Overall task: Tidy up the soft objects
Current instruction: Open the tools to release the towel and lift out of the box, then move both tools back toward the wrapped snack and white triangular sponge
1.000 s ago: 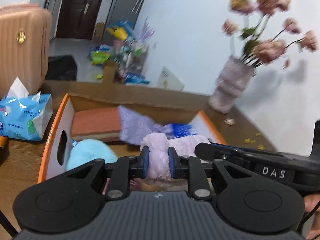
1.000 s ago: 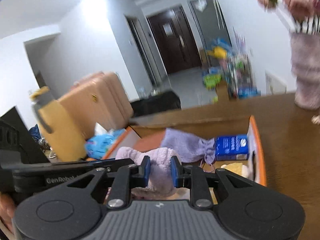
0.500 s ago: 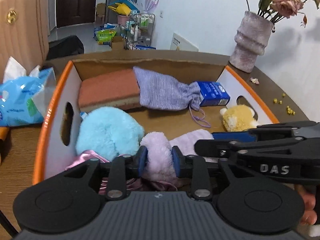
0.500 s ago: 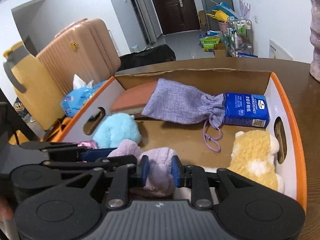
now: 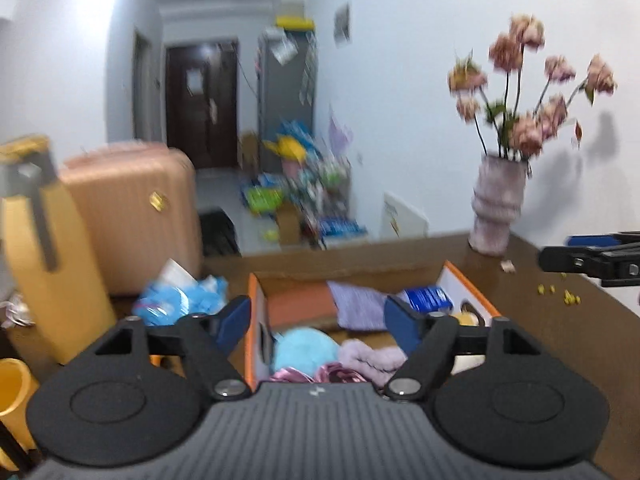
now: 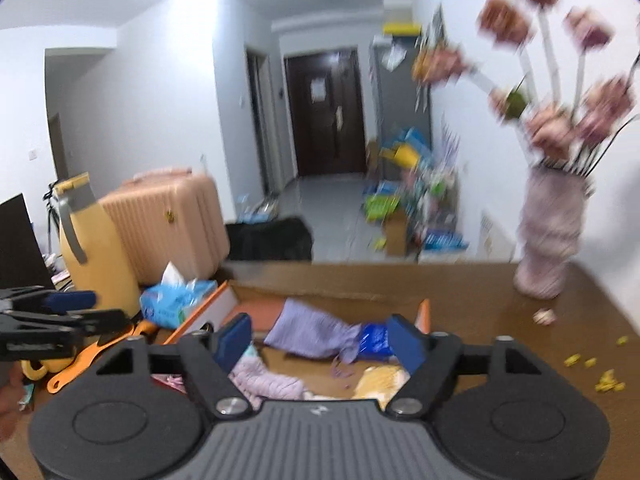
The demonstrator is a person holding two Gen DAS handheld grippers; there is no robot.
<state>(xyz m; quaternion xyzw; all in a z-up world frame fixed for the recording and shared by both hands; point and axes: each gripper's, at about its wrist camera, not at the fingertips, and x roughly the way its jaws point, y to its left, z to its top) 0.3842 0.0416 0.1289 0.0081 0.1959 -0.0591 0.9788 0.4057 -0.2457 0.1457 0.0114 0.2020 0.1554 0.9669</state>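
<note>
Below both spread claws, left point(image 5: 316, 326) and right point(image 6: 318, 338), towel point(image 6: 266, 380) lies in box point(image 5: 253, 320); lift clear, straight.

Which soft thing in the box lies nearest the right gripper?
The lilac towel, bunched at the box's near edge just beyond the open right gripper. The purple pouch lies farther back; the yellow plush sits off right.

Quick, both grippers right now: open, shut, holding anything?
Left gripper: open, holding nothing, above the box.
Right gripper: open, holding nothing; the lilac towel lies in the box below.
</note>
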